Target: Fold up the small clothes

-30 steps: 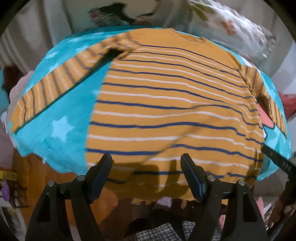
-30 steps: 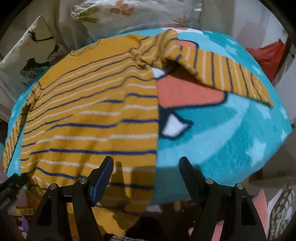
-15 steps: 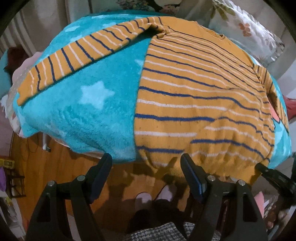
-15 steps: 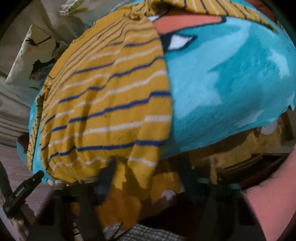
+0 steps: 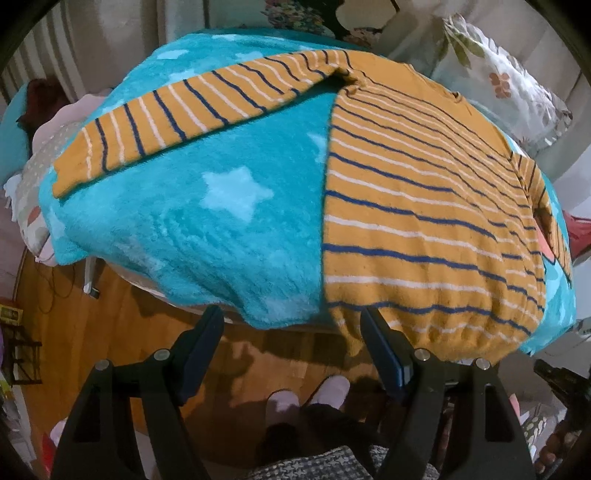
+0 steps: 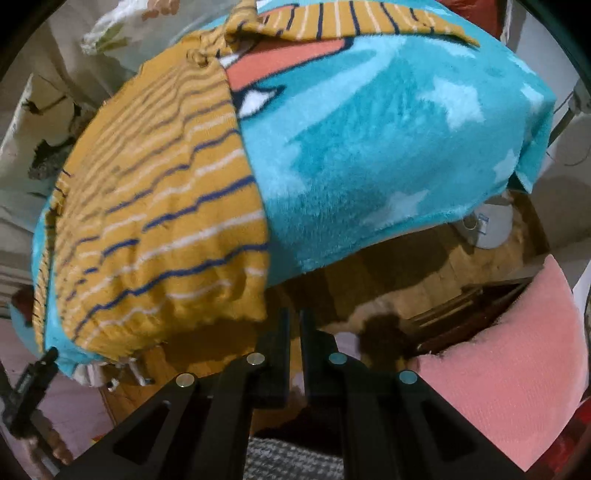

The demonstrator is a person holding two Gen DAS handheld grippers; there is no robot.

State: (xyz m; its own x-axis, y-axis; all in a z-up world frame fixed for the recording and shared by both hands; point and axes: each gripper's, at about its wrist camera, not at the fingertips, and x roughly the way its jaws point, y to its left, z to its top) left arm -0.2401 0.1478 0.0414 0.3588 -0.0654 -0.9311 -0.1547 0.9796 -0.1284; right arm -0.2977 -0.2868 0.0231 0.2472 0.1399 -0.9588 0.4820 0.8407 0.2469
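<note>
An orange sweater (image 5: 424,229) with blue and white stripes lies flat on a teal star blanket (image 5: 207,229). One sleeve (image 5: 192,110) stretches out to the left, the other sleeve (image 6: 362,22) to the right. My left gripper (image 5: 293,321) stands open over the blanket's front edge, its right finger at the sweater's lower left hem corner (image 5: 351,332). My right gripper (image 6: 294,317) is shut with nothing between its fingers, just right of the sweater's (image 6: 159,221) lower right hem corner (image 6: 255,310). Each gripper's tip shows at the edge of the other's view.
Flowered pillows (image 5: 509,85) lie behind the blanket. A wooden floor (image 5: 122,325) runs below the blanket's front edge, with the person's slippered feet (image 5: 306,398) on it. A pink cushion (image 6: 517,369) sits at the lower right, and a pale round object (image 6: 491,225) stands on the floor.
My right gripper has shut and swung right, off the sweater's hem to just beyond its corner. My left gripper has slid left, from over the hem to the sweater's left corner, still open.
</note>
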